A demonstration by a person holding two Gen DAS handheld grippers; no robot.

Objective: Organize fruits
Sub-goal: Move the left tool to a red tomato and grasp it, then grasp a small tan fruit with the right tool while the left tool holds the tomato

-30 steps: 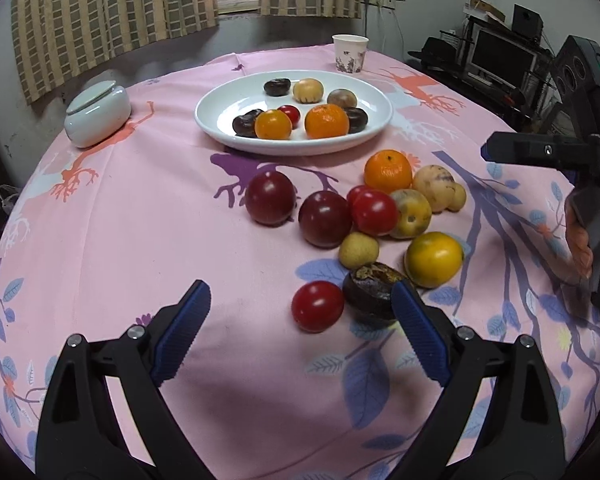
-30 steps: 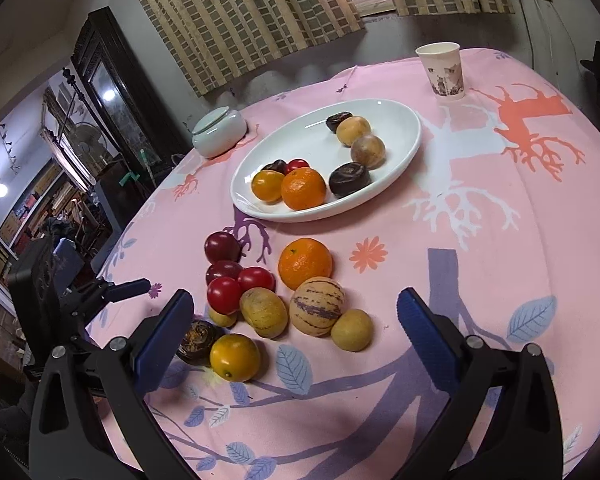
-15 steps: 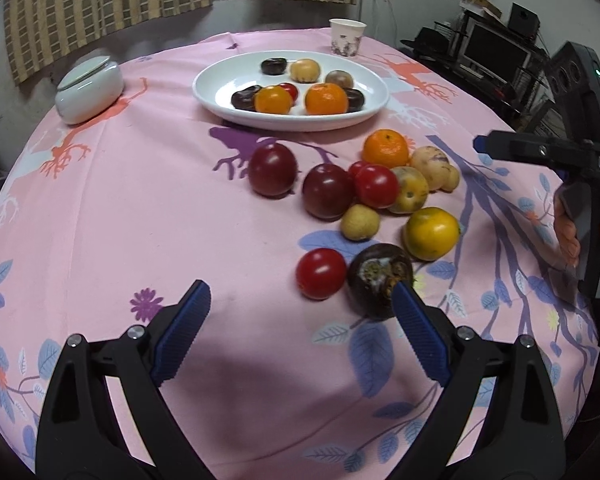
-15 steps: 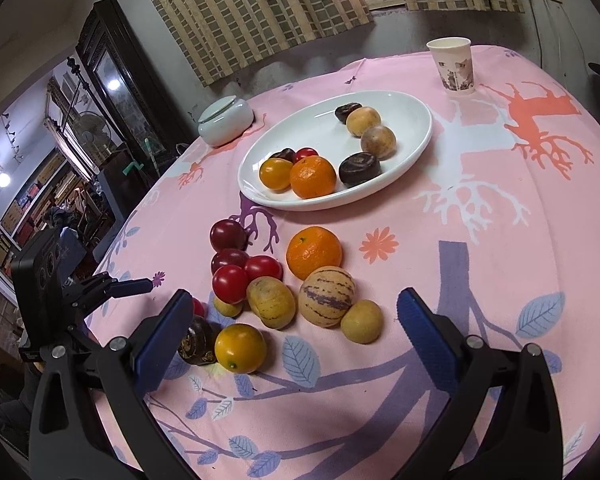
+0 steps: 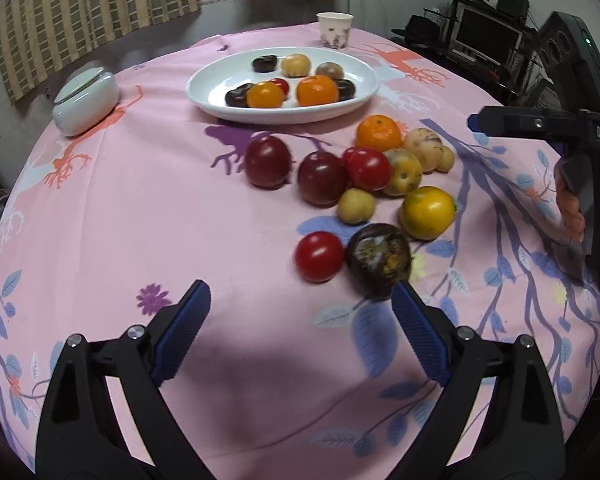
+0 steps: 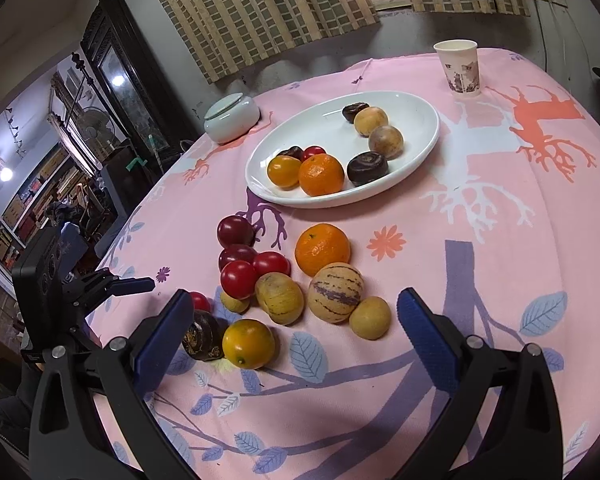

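Nearby, a dark wrinkled passionfruit (image 5: pixel 379 259) beside a glossy red tomato (image 5: pixel 319 256).

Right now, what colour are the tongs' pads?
Blue pads, clearest in the right wrist view.

A lived-in home room: ahead of the claw, a worktop under a pink floral cloth (image 6: pixel 500 240), checked curtains (image 6: pixel 260 12) over a window, a dark wooden cabinet (image 6: pixel 116 64) to the left (glass-fronted), monitors (image 5: pixel 480 36) at right.
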